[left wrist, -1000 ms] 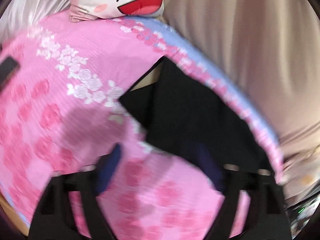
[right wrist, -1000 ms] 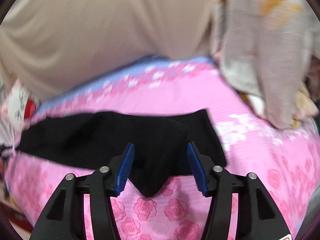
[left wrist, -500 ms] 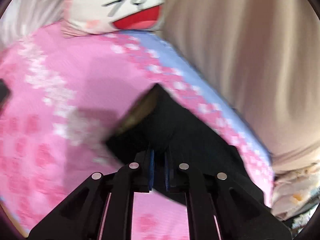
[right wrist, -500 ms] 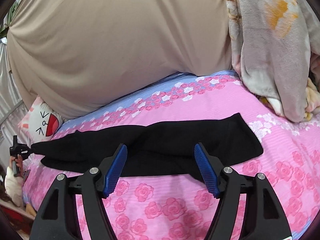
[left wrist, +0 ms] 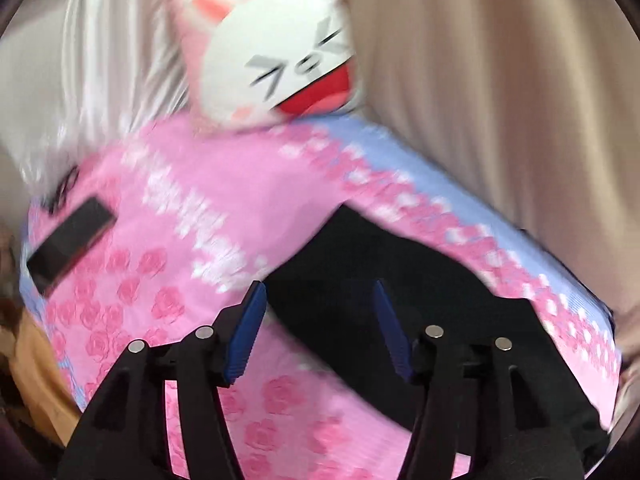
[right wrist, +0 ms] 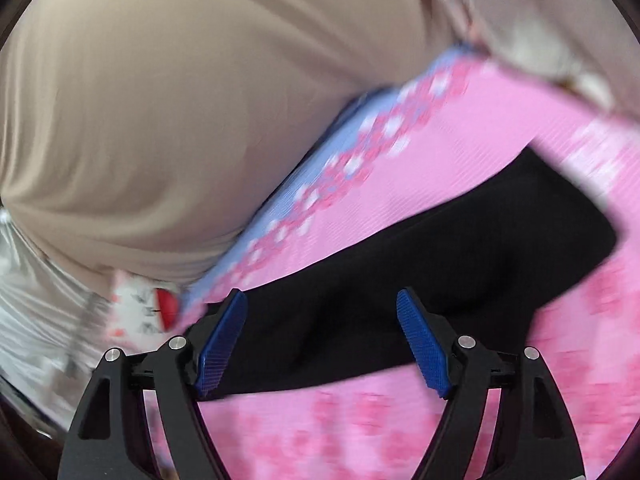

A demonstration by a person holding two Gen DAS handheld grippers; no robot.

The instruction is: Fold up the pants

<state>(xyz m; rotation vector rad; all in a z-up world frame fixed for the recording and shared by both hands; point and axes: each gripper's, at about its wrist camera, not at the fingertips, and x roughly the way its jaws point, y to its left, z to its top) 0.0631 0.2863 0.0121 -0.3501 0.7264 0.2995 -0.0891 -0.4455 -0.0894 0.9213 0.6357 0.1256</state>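
Black pants (left wrist: 404, 280) blurred, partly hidden behind left gripper (left wrist: 318, 332)

The left tongs (left wrist: 318, 326) are matte black, with two angular, cut-out arms each tipped by a ribbed blue pad (left wrist: 245, 332). Round silver screw heads sit on the arm joints. The right tongs (right wrist: 322, 344) match: black frame, textured blue pads (right wrist: 424, 348), four silver screws.

Left gripper (left wrist: 318, 332): jaws were clamped on the end of the black pants (left wrist: 384, 280) half a second ago; now opening, cloth released, lying at frame centre-right. Right gripper (right wrist: 320, 344): jaws opening wider, empty; view has rolled, pants (right wrist: 420, 276) now run diagonally toward upper right.
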